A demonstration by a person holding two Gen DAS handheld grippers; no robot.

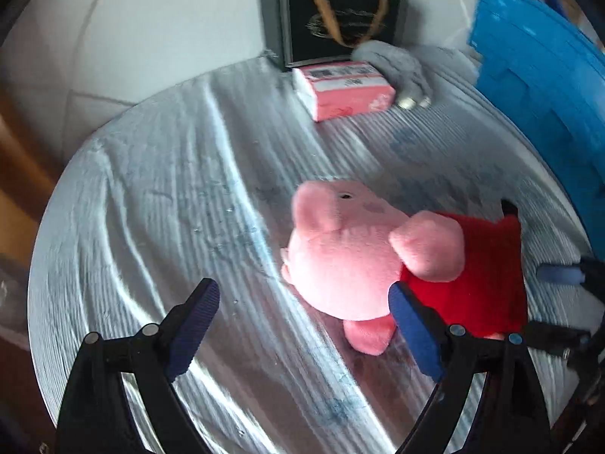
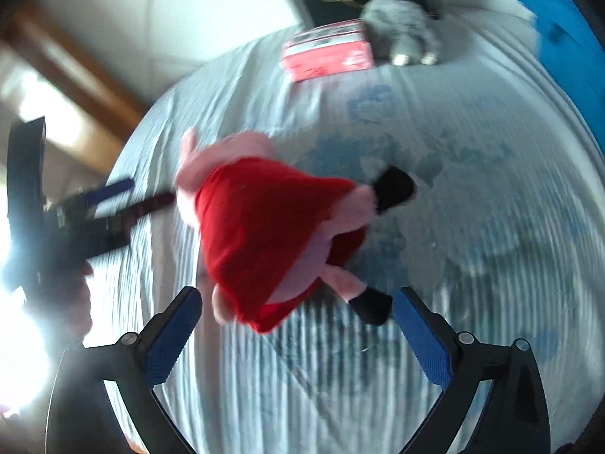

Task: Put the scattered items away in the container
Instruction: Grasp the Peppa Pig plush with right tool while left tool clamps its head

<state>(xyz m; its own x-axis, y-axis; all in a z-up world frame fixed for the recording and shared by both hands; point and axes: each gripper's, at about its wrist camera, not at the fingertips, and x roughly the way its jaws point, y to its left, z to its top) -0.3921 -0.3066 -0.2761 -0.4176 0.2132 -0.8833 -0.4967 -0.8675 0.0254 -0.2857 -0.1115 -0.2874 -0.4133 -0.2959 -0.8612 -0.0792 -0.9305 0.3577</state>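
A pink pig plush in a red dress (image 1: 363, 261) lies on the round table's pale striped cloth (image 1: 170, 208). My left gripper (image 1: 302, 325) is open, its right pad beside the plush's head. My right gripper (image 2: 295, 325) is open just behind the plush (image 2: 264, 227), whose black-shoed legs point toward it. A pink tissue pack (image 1: 344, 89) and a grey plush (image 1: 401, 70) lie at the far edge; they also show in the right wrist view, the pack (image 2: 329, 51) and the grey plush (image 2: 401, 28). The blue container (image 1: 544, 87) stands at the right.
A black gift bag (image 1: 336, 19) stands at the back behind the tissue pack. The left gripper shows at the left of the right wrist view (image 2: 94, 204). The right gripper's fingertips (image 1: 559, 274) show at the right edge of the left wrist view. Floor lies beyond the table's left edge.
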